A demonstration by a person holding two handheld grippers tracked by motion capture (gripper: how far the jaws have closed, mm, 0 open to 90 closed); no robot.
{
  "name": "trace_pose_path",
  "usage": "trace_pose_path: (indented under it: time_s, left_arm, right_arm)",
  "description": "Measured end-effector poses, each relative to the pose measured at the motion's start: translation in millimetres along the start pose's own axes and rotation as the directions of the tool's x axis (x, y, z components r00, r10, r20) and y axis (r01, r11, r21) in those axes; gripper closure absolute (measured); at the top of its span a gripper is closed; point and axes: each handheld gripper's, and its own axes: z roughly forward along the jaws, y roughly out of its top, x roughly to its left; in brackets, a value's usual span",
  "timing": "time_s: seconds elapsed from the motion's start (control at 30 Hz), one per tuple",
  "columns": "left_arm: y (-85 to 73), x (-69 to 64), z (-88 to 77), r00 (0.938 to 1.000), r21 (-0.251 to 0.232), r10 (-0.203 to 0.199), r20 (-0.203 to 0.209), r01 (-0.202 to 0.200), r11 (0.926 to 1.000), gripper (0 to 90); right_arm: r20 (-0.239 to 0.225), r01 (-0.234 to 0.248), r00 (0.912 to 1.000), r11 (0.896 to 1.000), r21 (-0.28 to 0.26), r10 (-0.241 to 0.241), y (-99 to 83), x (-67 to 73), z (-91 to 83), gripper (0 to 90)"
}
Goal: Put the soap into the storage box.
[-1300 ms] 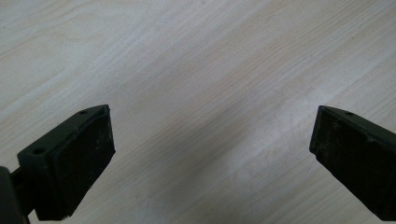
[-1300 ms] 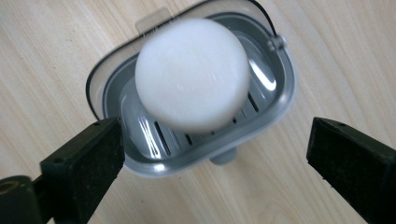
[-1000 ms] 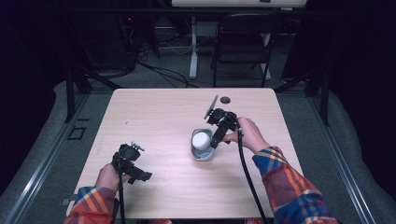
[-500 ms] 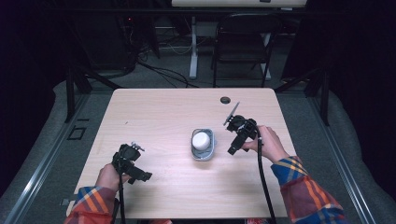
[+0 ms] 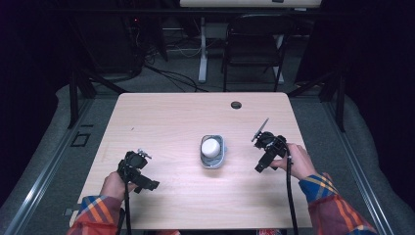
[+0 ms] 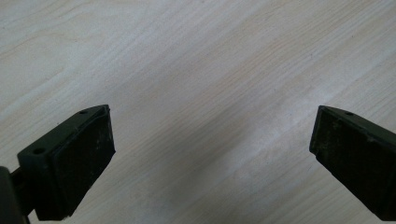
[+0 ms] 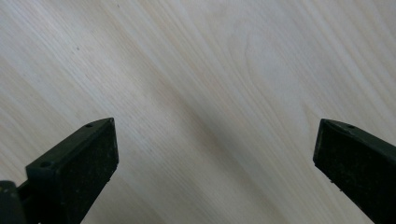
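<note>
High view: pale wooden desk (image 5: 166,127) square in frame, dark floor all round, a black chair (image 5: 252,46) beyond the far edge. Near the middle, a small grey tray (image 5: 214,159) with a white rounded thing (image 5: 211,146) sitting in it; hard to tell what exactly. Up by the far edge, a small dark round hole (image 5: 236,105) in the desk top.

Left gripper (image 5: 147,183) low at the near left corner, held in the left hand (image 5: 113,185), plaid sleeve (image 5: 95,215) below, cable trailing toward the near edge. Well apart from the tray. Right gripper (image 5: 260,167) off to the tray's right, near it but clear of it, gripped by the right hand (image 5: 296,160), a thin grey plate sticking up at its far end, cable running down along the other plaid sleeve (image 5: 333,200).

Left gripper view: two black pads spread wide, one at each side of the frame, bare wood grain between. Gripper (image 6: 212,140) wide apart, holding nothing.

Right gripper view: same story, black pads far to either side, only pale wood between. Gripper (image 7: 215,144) wide apart too, empty, pointed down at the desk.
</note>
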Motion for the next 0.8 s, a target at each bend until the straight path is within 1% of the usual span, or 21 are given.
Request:
trace_pose_path:
  time_s: [0.03, 0.07, 0.13, 0.17, 0.2, 0.27, 0.3, 0.33, 0.37, 0.4, 0.47, 0.5, 0.53, 0.57, 0.6, 0.63, 0.67, 0.7, 0.73, 0.77, 0.8]
  left_arm:
    - [0.0, 0.0, 0.0, 1.0, -0.001, 0.001, 0.0, -0.001, 1.0, 0.0]
    - [0.0, 0.0, -0.1, 1.0, -0.001, 0.001, 0.0, -0.001, 1.0, 0.0]
    - [0.0, 0.1, 0.1, 1.0, 0.0, 0.002, 0.0, -0.002, 1.0, 0.0]
    - [0.0, -0.1, 0.0, 1.0, 0.001, 0.002, 0.0, -0.002, 1.0, 0.0]
    - [0.0, -0.2, -0.2, 1.0, 0.0, 0.003, -0.002, -0.003, 1.0, 0.0]
    - [-0.2, -0.2, -0.6, 1.0, -0.002, 0.002, -0.002, -0.002, 1.0, 0.0]
    - [-0.3, -0.3, -0.7, 1.0, -0.002, 0.001, -0.003, -0.001, 1.0, 0.0]
    - [-0.3, -0.4, -0.7, 1.0, -0.003, 0.001, -0.003, -0.001, 1.0, 0.0]
    - [-0.3, -0.4, -0.7, 1.0, -0.004, 0.0, -0.002, 0.0, 1.0, 0.0]
    - [-0.4, -0.7, -0.6, 1.0, -0.006, 0.0, -0.002, 0.0, 1.0, 0.0]
    - [-0.4, -0.5, -1.1, 1.0, -0.004, 0.004, -0.002, -0.004, 1.0, 0.0]
    - [-0.5, -0.5, -1.0, 1.0, -0.003, 0.002, 0.0, -0.002, 1.0, 0.0]
    - [-0.4, -0.5, -0.9, 1.0, 0.0, 0.005, 0.0, -0.005, 1.0, 0.0]
    - [-0.3, -0.8, -0.8, 1.0, 0.001, 0.008, 0.0, -0.008, 1.0, 0.0]
    - [-0.3, -1.1, -0.7, 1.0, 0.002, 0.01, -0.002, -0.01, 1.0, 0.0]
    - [-0.3, -1.2, -0.5, 0.9999, 0.001, 0.01, -0.001, -0.01, 0.9999, 0.0]
    - [-0.4, -1.3, -0.5, 1.0, -0.001, 0.009, -0.002, -0.009, 1.0, 0.0]
    - [-0.4, -1.3, -0.7, 1.0, -0.002, 0.008, -0.003, -0.008, 1.0, 0.0]
    - [-0.3, -1.1, -0.5, 1.0, -0.002, 0.009, -0.002, -0.009, 1.0, 0.0]
    - [-0.2, -1.0, -0.4, 1.0, 0.0, 0.009, -0.003, -0.009, 1.0, 0.0]
    - [0.0, -1.0, -0.4, 0.9999, 0.002, 0.01, -0.003, -0.01, 1.0, 0.0]
  right_arm:
    - [0.005, -0.002, 1.0, 1.0, -0.004, 0.002, -3.6, -0.8, 1.8, 0.0]
    - [0.01, -0.003, 0.9999, 1.0, 0.008, 0.003, -5.8, -1.2, 2.2, 0.0]
    - [-0.007, -0.027, 0.9996, 1.0, 0.0, 0.027, -10.6, -1.2, 5.5, 0.0]
    - [-0.009, -0.023, 0.9997, 1.0, 0.003, 0.023, -13.3, -1.5, 7.7, 0.0]
    - [0.0, -0.015, 0.9999, 1.0, 0.022, 0.015, -16.0, -1.7, 9.1, 0.0]
    - [-0.006, -0.022, 0.9997, 1.0, 0.014, 0.023, -21.7, -1.3, 14.5, 0.0]
    - [-0.007, -0.024, 0.9997, 0.999, 0.023, 0.024, -23.3, -1.5, 15.6, 0.0]
    - [-0.011, -0.041, 0.9991, 0.999, 0.014, 0.041, -27.3, -1.4, 18.7, 0.0]
    - [-0.01, -0.037, 0.9993, 0.999, 0.023, 0.037, -29.5, -1.9, 19.5, 0.0]
    - [-0.007, -0.045, 0.999, 0.999, 0.026, 0.045, -30.7, -1.5, 20.1, 0.0]
    - [-0.001, -0.034, 0.9994, 0.998, 0.05, 0.034, -34.1, -2.6, 20.9, 0.0]
    - [0.002, -0.046, 0.9989, 0.998, 0.042, 0.046, -36.3, -1.8, 23.5, 0.0]
    - [0.006, -0.038, 0.9993, 0.997, 0.061, 0.037, -37.2, -2.1, 24.6, 0.0]
    - [0.001, -0.073, 0.9973, 0.997, 0.011, 0.073, -40.0, 0.2, 29.9, 0.0]
    - [0.005, -0.076, 0.9971, 0.997, 0.02, 0.076, -39.9, 0.1, 30.3, 0.0]
    - [0.011, -0.037, 0.9993, 0.997, 0.063, 0.036, -38.1, -2.7, 27.8, 0.0]
    - [0.016, -0.042, 0.999, 0.997, 0.057, 0.042, -37.8, -2.8, 28.2, 0.0]
    - [0.01, -0.05, 0.9987, 0.997, 0.056, 0.049, -37.4, -2.7, 28.8, 0.0]
    - [0.01, -0.047, 0.9989, 0.997, 0.055, 0.046, -37.2, -3.0, 29.6, 0.0]
    - [0.013, -0.039, 0.9992, 0.997, 0.067, 0.038, -36.2, -3.7, 30.2, 0.0]
    - [0.006, -0.044, 0.999, 0.997, 0.057, 0.044, -36.2, -3.7, 32.1, 0.0]
